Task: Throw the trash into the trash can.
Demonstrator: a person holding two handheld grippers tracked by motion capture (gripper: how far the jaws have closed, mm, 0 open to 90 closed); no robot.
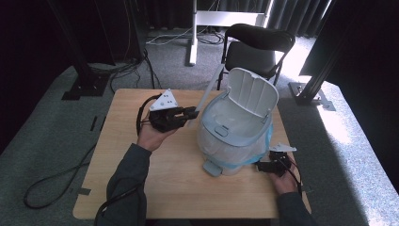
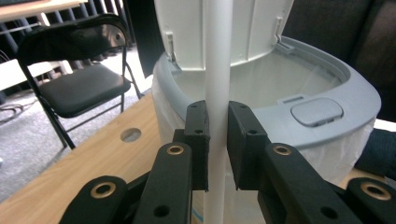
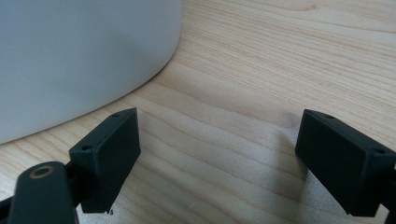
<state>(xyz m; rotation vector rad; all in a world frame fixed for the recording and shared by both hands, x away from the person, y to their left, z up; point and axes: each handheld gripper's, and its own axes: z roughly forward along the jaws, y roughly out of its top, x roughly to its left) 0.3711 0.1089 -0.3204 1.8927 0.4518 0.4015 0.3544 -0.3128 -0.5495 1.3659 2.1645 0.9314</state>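
A: From the high view, what's the setup?

B: A white pedal bin (image 1: 235, 136) stands on the wooden table (image 1: 141, 188), its lid (image 1: 251, 92) tipped up and a thin liner draped over the rim. The left gripper (image 1: 190, 113) sits just left of the bin and pinches a slim white rod (image 1: 209, 92) that slants up and away towards the folding chair (image 1: 256, 47). The right gripper (image 1: 263, 165) rests low at the bin's right foot, probably parked there to steady the bin or simply to wait.

A: And the left gripper view?

B: The jaws are pressed against the white rod (image 2: 217, 93) from both sides, gripping it partway along so that it stands upright in front of the open mouth of the bin (image 2: 327, 93). Holding it lengthwise like that looks to me like a lead-up to feeding it in end first (it seems too long to go in flat).

A: The right gripper view?

B: Its jaws stand wide apart over bare table (image 3: 261, 60), holding nothing, with the curved wall of the bin (image 3: 79, 56) close at one side.
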